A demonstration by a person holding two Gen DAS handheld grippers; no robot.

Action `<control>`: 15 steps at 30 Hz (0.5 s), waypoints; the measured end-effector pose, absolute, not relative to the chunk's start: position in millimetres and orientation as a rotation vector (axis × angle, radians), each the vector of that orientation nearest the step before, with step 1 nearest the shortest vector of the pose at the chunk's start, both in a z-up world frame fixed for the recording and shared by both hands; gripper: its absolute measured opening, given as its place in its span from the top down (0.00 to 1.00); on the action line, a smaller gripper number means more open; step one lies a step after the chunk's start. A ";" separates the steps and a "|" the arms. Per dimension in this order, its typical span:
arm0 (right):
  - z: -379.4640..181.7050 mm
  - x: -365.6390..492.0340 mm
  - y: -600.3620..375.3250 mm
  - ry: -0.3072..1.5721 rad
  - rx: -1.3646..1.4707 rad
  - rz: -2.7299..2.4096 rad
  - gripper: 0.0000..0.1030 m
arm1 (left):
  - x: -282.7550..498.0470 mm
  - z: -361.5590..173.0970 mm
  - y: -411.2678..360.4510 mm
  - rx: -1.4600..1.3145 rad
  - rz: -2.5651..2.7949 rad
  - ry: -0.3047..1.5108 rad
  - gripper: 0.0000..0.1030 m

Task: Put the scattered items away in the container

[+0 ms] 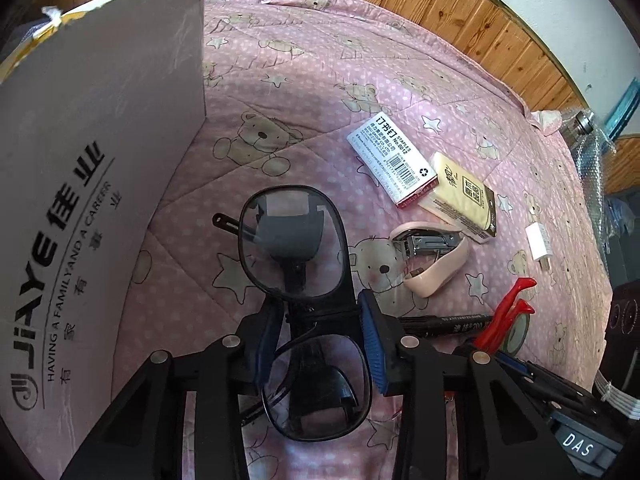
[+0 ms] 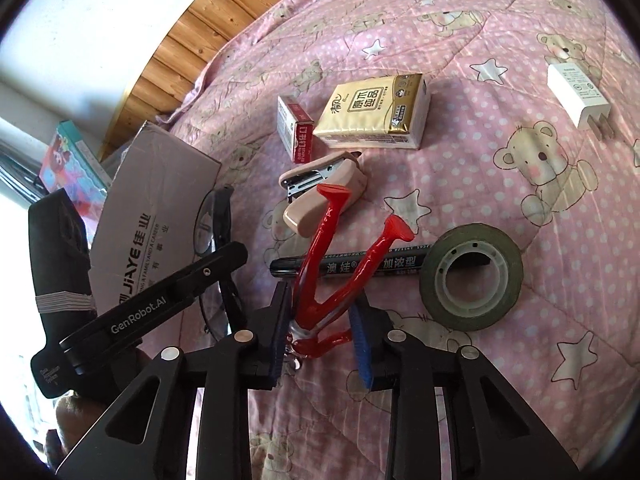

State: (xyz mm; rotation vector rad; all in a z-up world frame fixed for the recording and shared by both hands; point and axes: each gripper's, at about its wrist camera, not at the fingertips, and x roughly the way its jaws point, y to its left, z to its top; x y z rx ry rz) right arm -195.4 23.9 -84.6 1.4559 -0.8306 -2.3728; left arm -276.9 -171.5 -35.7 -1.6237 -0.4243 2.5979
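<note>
my left gripper [image 1: 320,332] is clamped on the black-framed clear-lens glasses [image 1: 294,240] at the bridge, one lens sticking out ahead of the blue pads and the other behind them, held above the pink teddy-bear quilt [image 1: 300,92]. just to its left stands the grey cardboard box printed "jiaye" [image 1: 92,184], its wall close beside the glasses.

my right gripper [image 2: 322,328] is closed on the red-handled pliers [image 2: 332,256], gripping near the pivot with the two red handles splaying forward in a v.

under and past those handles on the quilt lie the black marker pen with white lettering [image 2: 344,266], the roll of clear tape on a white core [image 2: 472,276] touching the marker's right end, and the pale pink stapler [image 2: 324,200]. further off sit the white and red staples box [image 2: 294,126] and the yellow tissue packet [image 2: 376,114], side by side and touching. the white plug charger [image 2: 578,94] lies well apart at the right.
</note>
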 end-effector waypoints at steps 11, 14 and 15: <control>-54.5 -168.7 24.4 -0.825 1.385 -2.381 0.74 | -236.9 -7.5 -177.8 -1.577 2.614 -0.495 0.65; -47.3 -157.6 25.9 -0.822 1.373 -2.390 0.74 | -224.3 2.9 -176.0 -1.556 2.623 -0.510 0.65; -45.0 -153.9 26.3 -0.825 1.368 -2.388 0.74 | -220.2 6.6 -176.2 -1.546 2.621 -0.516 0.65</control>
